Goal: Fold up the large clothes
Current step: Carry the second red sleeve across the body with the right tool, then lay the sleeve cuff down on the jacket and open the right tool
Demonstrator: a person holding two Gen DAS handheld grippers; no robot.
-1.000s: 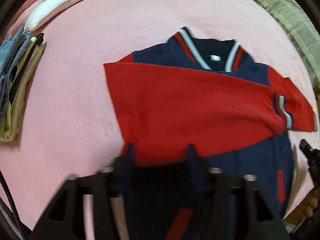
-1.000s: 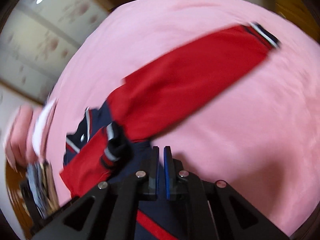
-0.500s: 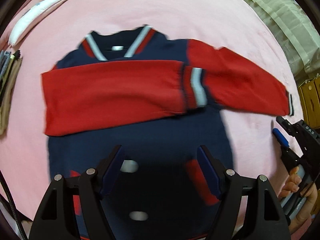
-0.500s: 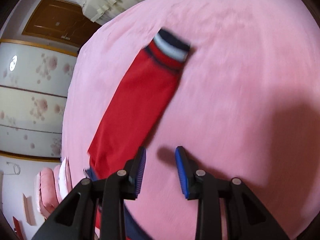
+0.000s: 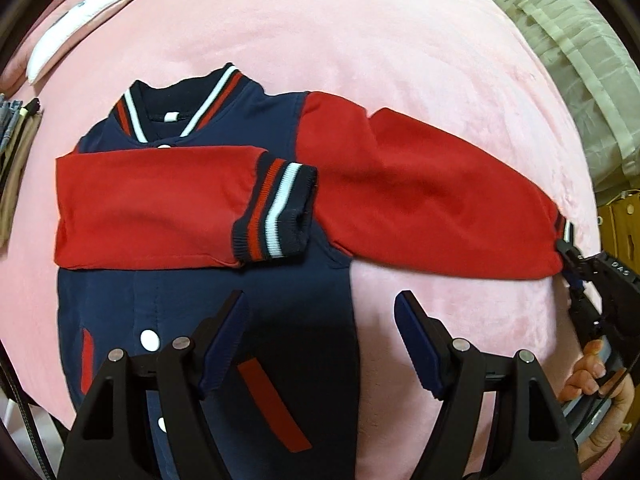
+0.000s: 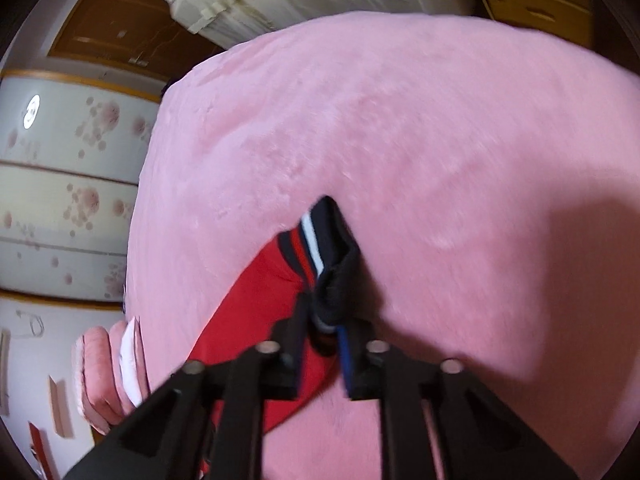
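A navy varsity jacket (image 5: 280,280) with red sleeves lies face up on the pink bed cover (image 5: 360,40). One sleeve (image 5: 152,208) is folded across the chest, its striped cuff (image 5: 280,212) near the middle. The other sleeve (image 5: 420,208) stretches out to the right. My left gripper (image 5: 320,298) hangs open above the jacket's lower right edge, nothing between its fingers. My right gripper (image 6: 322,320) is closing its jaws on the outstretched sleeve's cuff (image 6: 324,248), which is pinched between the pads; it also shows at the sleeve's end (image 5: 570,252).
A stack of folded clothes (image 5: 16,152) lies at the bed's left edge, with a white pillow (image 5: 80,12) behind it. Cream bedding (image 5: 580,60) and a cardboard box (image 5: 624,224) stand to the right. A person's hand (image 5: 588,372) holds the right gripper.
My left gripper let go of the folded sleeve, opened wider and moved right across the jacket. My right gripper opened, reached the outstretched sleeve's cuff and closed on it.
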